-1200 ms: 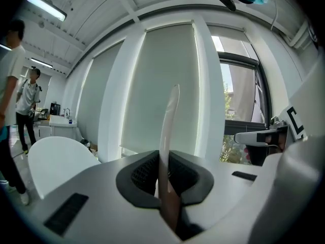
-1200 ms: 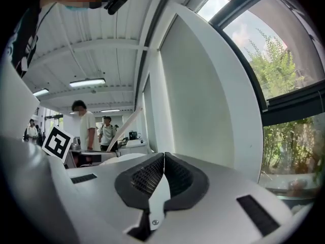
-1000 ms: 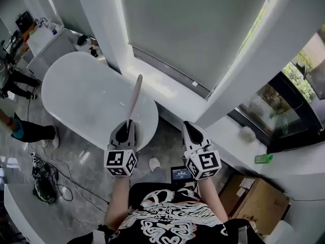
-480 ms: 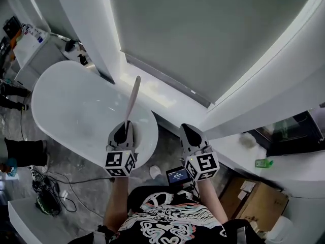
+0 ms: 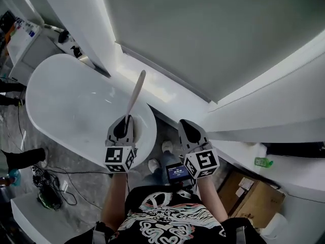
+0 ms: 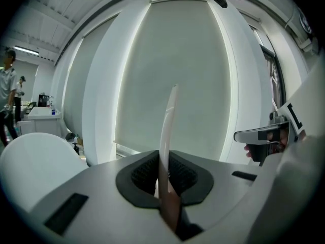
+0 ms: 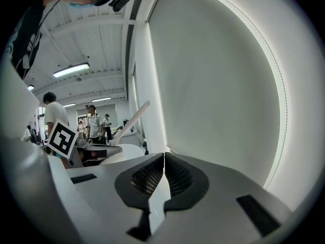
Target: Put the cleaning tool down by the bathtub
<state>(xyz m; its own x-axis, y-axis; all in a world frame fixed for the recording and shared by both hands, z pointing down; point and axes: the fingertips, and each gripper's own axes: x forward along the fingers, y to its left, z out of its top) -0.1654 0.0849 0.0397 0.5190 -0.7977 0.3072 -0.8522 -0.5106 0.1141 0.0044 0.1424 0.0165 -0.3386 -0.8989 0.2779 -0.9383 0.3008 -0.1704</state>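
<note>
While the left gripper (image 5: pixel 123 123) clenches the cleaning tool (image 5: pixel 135 92) over the bathtub (image 5: pixel 36 93) rim, jaws of the right gripper (image 5: pixel 186 127) meet empty.

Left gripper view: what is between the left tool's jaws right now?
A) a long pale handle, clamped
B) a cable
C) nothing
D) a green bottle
A: the left tool is shut on the long pale handle, which sticks straight out ahead of it.
</note>
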